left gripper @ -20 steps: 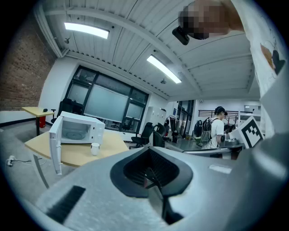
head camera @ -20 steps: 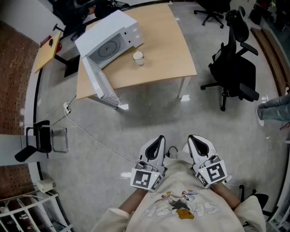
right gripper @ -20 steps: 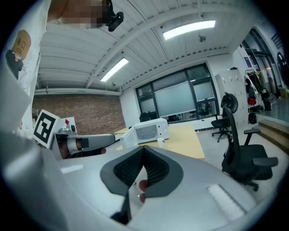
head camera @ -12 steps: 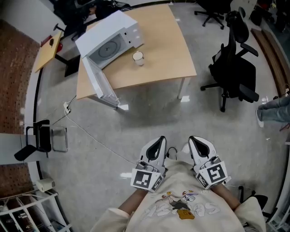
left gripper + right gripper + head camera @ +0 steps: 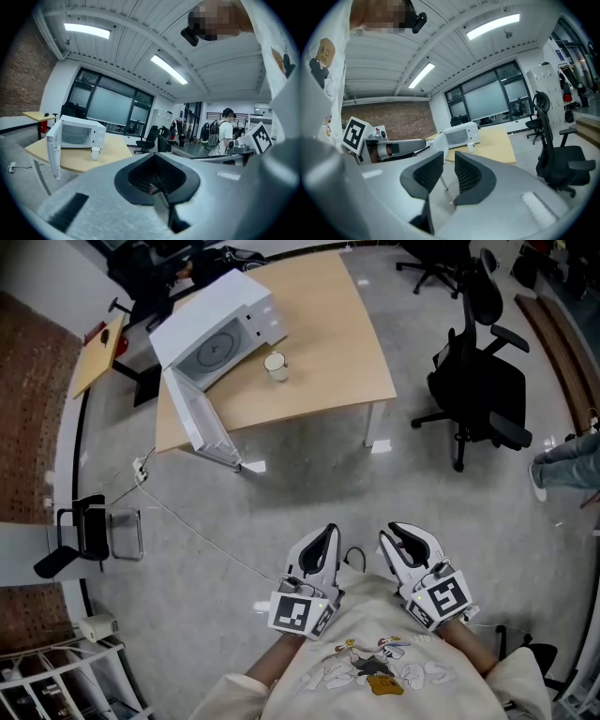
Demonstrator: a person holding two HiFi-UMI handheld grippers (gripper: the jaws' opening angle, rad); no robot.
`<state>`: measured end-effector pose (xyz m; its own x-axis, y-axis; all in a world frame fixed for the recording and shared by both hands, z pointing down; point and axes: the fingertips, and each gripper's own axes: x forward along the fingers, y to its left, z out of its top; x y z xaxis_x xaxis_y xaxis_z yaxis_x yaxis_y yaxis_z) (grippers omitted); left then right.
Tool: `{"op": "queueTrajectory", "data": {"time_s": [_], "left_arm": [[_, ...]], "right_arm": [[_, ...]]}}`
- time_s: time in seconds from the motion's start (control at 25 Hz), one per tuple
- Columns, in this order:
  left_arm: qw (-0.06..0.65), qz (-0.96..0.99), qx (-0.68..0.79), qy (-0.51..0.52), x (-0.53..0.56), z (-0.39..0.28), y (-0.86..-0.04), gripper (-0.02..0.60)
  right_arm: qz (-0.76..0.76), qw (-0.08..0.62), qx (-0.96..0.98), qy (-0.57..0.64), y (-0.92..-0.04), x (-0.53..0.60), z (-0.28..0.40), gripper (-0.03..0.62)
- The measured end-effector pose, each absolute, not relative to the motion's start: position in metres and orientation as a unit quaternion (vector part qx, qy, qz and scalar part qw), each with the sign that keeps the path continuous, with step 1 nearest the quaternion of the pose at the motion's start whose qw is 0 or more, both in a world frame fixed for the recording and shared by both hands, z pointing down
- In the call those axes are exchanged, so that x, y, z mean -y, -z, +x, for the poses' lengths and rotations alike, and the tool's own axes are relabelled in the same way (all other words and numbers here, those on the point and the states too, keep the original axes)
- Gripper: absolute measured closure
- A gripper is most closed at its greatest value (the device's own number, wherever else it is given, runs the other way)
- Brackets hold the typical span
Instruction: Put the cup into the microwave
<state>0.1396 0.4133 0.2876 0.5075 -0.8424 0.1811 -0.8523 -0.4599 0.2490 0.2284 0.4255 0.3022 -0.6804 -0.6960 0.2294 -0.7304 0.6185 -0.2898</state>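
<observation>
A white cup (image 5: 275,366) stands on the wooden table (image 5: 328,343), just right of the white microwave (image 5: 214,326), whose door (image 5: 195,418) hangs wide open over the table's front edge. Both grippers are held near my chest, far from the table across the floor. The left gripper (image 5: 328,530) is shut with nothing in it; its pads meet in the left gripper view (image 5: 156,161). My right gripper (image 5: 397,532) is open and empty, with a narrow gap between its pads (image 5: 449,161). Cup (image 5: 95,153) and microwave (image 5: 77,133) are small in the distance; the right gripper view also shows the cup (image 5: 470,146).
A black office chair (image 5: 478,381) stands right of the table. A cable (image 5: 187,521) runs across the grey floor from a power strip (image 5: 139,467). A black stand (image 5: 80,531) is at the left. A person (image 5: 226,131) stands far off; someone's leg (image 5: 567,470) shows at the right edge.
The table, microwave and cup have slid slightly left and up in the head view. Both grippers stay by my chest with jaws unchanged.
</observation>
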Motion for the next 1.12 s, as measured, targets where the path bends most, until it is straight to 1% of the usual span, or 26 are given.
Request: {"op": "queueTrajectory", "data": {"time_s": [0.2, 0.4, 0.48, 0.6, 0.68, 0.8, 0.96, 1.12], "left_arm": [[0.155, 0.84, 0.519, -0.02, -0.412, 0.145, -0.287, 0.577], [0.177, 0.807, 0.563, -0.01, -0.411, 0.14, -0.296, 0.577], [0.183, 0.8, 0.571, -0.008, -0.398, 0.132, -0.297, 0.577], [0.177, 0.796, 0.579, 0.0, -0.351, 0.114, -0.303, 0.577], [0.178, 0.793, 0.582, 0.002, -0.316, 0.098, -0.309, 0.577], [0.178, 0.795, 0.58, 0.004, -0.256, 0.069, -0.31, 0.577], [0.174, 0.805, 0.567, 0.003, -0.17, 0.026, -0.305, 0.577], [0.177, 0.818, 0.547, 0.001, -0.108, -0.006, -0.298, 0.577]], "right_arm": [[0.379, 0.053, 0.906, -0.182, -0.306, -0.424, 0.249, 0.523], [0.359, 0.072, 0.907, -0.209, -0.326, -0.408, 0.252, 0.544], [0.35, 0.076, 0.908, -0.219, -0.328, -0.395, 0.242, 0.576], [0.346, 0.079, 0.912, -0.205, -0.333, -0.35, 0.224, 0.583], [0.361, 0.074, 0.909, -0.193, -0.336, -0.311, 0.212, 0.559], [0.367, 0.073, 0.91, -0.18, -0.332, -0.251, 0.186, 0.539], [0.393, 0.074, 0.902, -0.162, -0.325, -0.164, 0.154, 0.539], [0.425, 0.053, 0.892, -0.144, -0.314, -0.096, 0.126, 0.54]]}}
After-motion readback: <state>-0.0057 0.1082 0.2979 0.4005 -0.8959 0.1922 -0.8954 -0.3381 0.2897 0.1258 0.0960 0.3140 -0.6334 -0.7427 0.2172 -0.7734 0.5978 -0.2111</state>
